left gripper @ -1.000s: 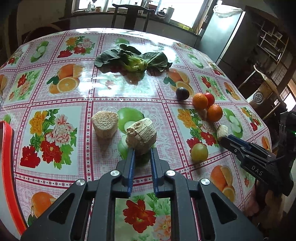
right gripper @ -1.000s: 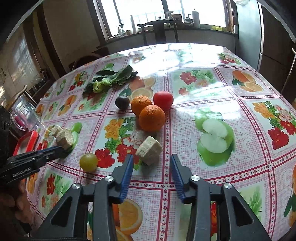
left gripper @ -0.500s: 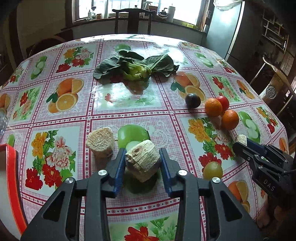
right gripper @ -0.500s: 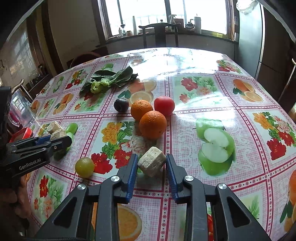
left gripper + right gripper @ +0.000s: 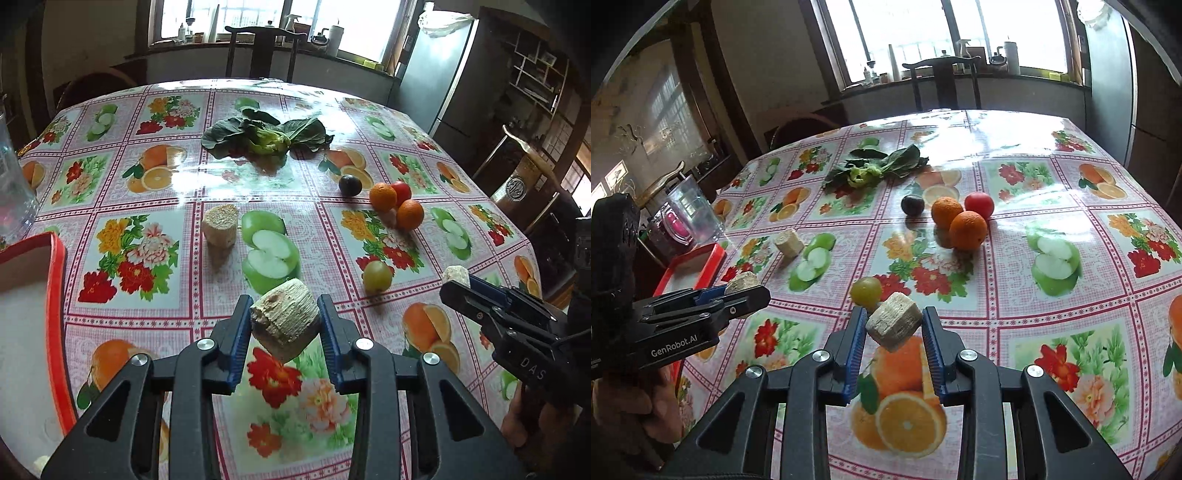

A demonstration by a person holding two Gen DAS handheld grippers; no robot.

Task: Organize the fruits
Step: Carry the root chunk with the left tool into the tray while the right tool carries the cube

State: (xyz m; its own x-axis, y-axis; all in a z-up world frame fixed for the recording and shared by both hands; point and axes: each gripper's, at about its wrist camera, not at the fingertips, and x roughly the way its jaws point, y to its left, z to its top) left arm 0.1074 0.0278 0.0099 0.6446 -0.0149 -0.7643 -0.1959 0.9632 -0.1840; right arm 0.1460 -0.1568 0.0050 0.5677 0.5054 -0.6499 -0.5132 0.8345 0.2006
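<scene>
1. Now the left tool (image 5: 284, 319) is clenched on a pale ridged chunk (image 5: 285, 323), held tilted between the blue pads, off the counter (image 5: 177, 288).
2. Over on the other side, the right tool (image 5: 894, 328) grips a second pale chunk (image 5: 894, 325) the same way, clamped between its pads above the printed orange slices of the cloth.
3. A third chunk (image 5: 220, 225) stands on the counter just beside the printed green apple, well apart from both tools.
4. The green grape-like fruit (image 5: 866, 291) sits on the cloth just beyond the right tool's chunk.
5. Farther back, two oranges (image 5: 967, 230) touch each other, with a red tomato (image 5: 979, 205) right behind them and a dark plum (image 5: 912, 205) just to their left.
6. A leafy green (image 5: 264, 137) lies flat near the far middle of the counter.
7. At the left edge, a red-rimmed tray (image 5: 57, 295) shows a white inside, and a clear glass (image 5: 696, 212) stands beyond it.
8. A dark wooden chair (image 5: 943, 79) stands behind the counter by the window.
</scene>
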